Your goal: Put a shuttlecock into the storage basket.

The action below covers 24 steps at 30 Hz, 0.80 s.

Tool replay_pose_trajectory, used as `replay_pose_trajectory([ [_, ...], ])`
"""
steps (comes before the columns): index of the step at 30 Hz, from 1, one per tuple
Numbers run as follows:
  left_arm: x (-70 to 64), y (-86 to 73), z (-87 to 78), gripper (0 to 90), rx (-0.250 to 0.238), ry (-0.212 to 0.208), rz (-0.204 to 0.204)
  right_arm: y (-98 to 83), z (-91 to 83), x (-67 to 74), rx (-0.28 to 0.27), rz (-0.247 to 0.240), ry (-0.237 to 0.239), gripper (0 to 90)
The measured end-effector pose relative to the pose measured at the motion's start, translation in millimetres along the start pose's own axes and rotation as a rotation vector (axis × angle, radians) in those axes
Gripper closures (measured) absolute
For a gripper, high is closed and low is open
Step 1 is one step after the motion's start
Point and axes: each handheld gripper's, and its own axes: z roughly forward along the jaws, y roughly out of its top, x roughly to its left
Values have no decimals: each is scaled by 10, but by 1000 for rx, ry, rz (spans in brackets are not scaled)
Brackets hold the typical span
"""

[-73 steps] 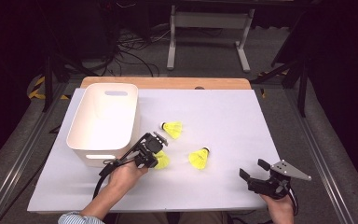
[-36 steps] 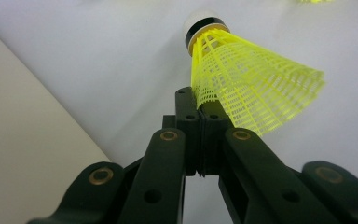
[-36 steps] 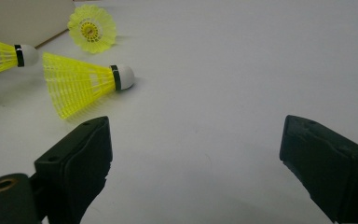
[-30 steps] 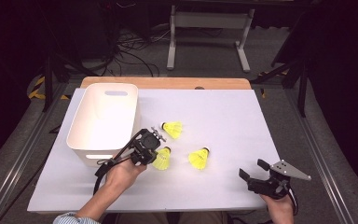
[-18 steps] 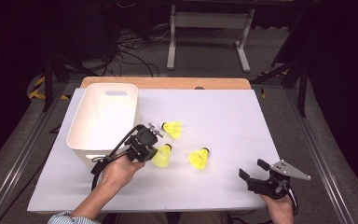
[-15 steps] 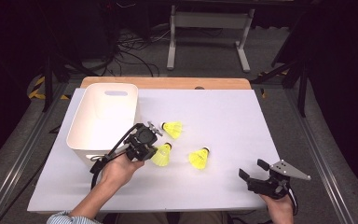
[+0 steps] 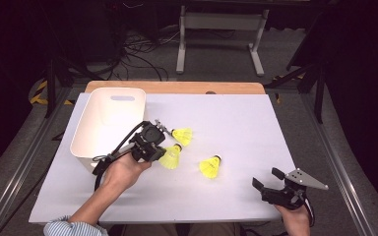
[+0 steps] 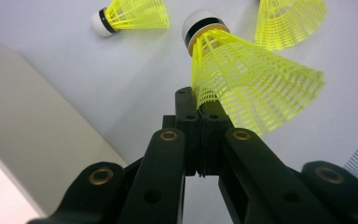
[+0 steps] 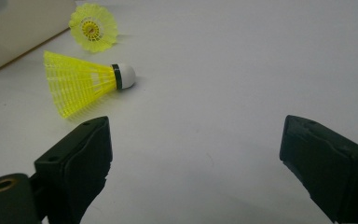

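High view: left claw (image 7: 158, 149) sits left of frame centre, closed on skirt edge of a yellow mesh plastic shuttlecock w/ white cork tip (image 7: 170, 156), tip pointing upper right, held just beside near-right corner of the white rectangular plastic bin (image 7: 94, 135). Left gripper view: jaws pressed together, pinching rim of that shuttlecock's skirt (image 8: 251, 86), which looks clear of the white surface (image 7: 246, 113) below. Second yellow shuttlecock (image 7: 182, 135) lies just above the held one in the high view, near the bin's right wall; third (image 7: 209, 166) lies right of centre on the surface, apart from both. Right claw (image 7: 271, 182) at lower right of frame, jaws spread wide, nothing between them, well apart from all shuttlecocks. Right gripper view: third shuttlecock (image 9: 86, 81) upper left, lying on its side, cork toward frame centre
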Motion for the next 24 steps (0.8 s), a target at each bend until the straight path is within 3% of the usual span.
replay_pose_trajectory([
  [13, 144, 160, -111, 893, -4, 8, -15, 0, -2, -4, -1, 2, 1, 97],
  [24, 297, 213, -139, 892, -15, -4, -57, 1, 1, -1, -1, -3, 4, 96],
])
